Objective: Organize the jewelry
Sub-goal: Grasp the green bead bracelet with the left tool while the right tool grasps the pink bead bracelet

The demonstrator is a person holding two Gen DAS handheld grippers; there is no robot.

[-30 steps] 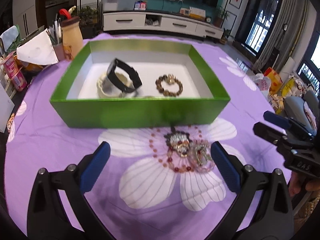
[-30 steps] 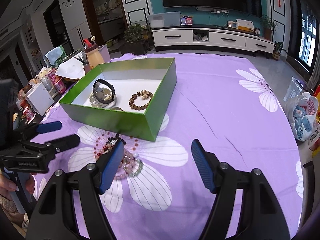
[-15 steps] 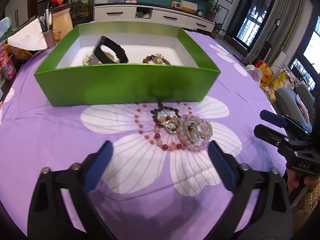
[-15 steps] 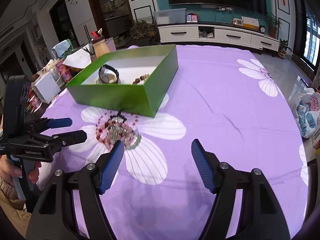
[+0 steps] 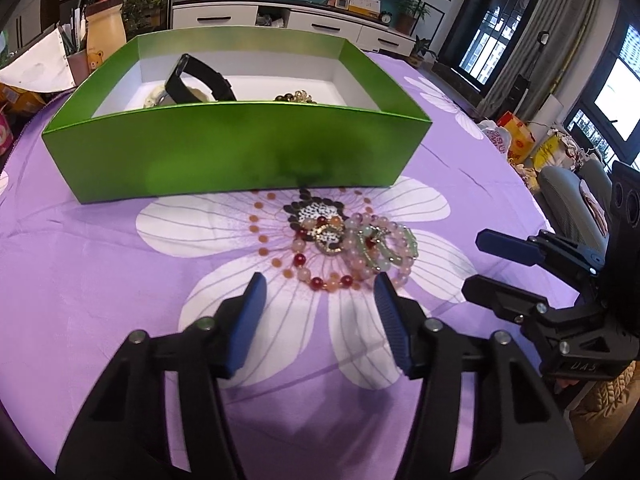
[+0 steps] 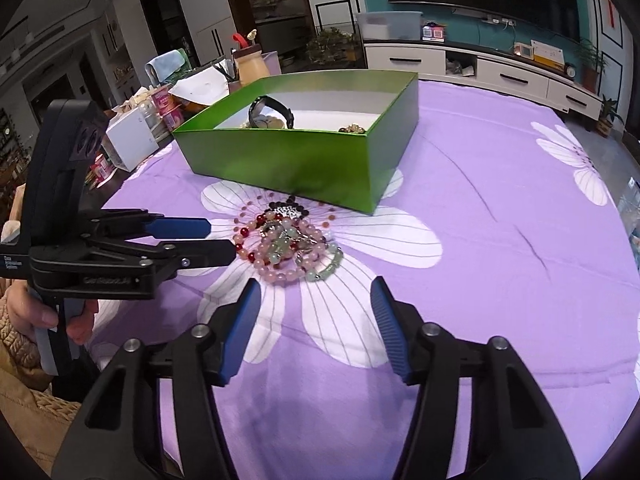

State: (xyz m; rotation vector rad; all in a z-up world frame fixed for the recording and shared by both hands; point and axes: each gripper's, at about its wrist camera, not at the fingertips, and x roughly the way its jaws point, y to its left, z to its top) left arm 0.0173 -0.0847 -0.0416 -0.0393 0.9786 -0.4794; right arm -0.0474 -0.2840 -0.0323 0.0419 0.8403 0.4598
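Both jaws read parted with nothing between them: my left gripper [image 5: 320,290] stands at a moderate gap, low over the cloth, its blue pads [image 5: 250,312] just short of the jewelry pile [image 5: 344,246]. Right gripper [image 6: 316,296] shows a similar gap, also empty, aimed at the same pile [image 6: 288,246] from the other side. I see each tool in the other's camera too, left gripper [image 6: 192,240] lying nearly level with its tips close to the beads, right gripper [image 5: 496,264] off to the side, a little back. Pile is a tangle of pink, red and pale green bead bracelets plus a round gold pendant [image 5: 330,236], sitting on a white flower print of the purple tablecloth [image 5: 80,264], just in front of the green box [image 5: 240,148]. Box is open-topped, white inside; it holds a black watch [image 5: 196,80] propped upright, a pale bracelet beside it, and a brown bead bracelet [image 5: 296,97] mostly hidden by the near wall. Past the box: clutter at the table's far-left edge, a white TV cabinet [image 5: 304,20] behind.
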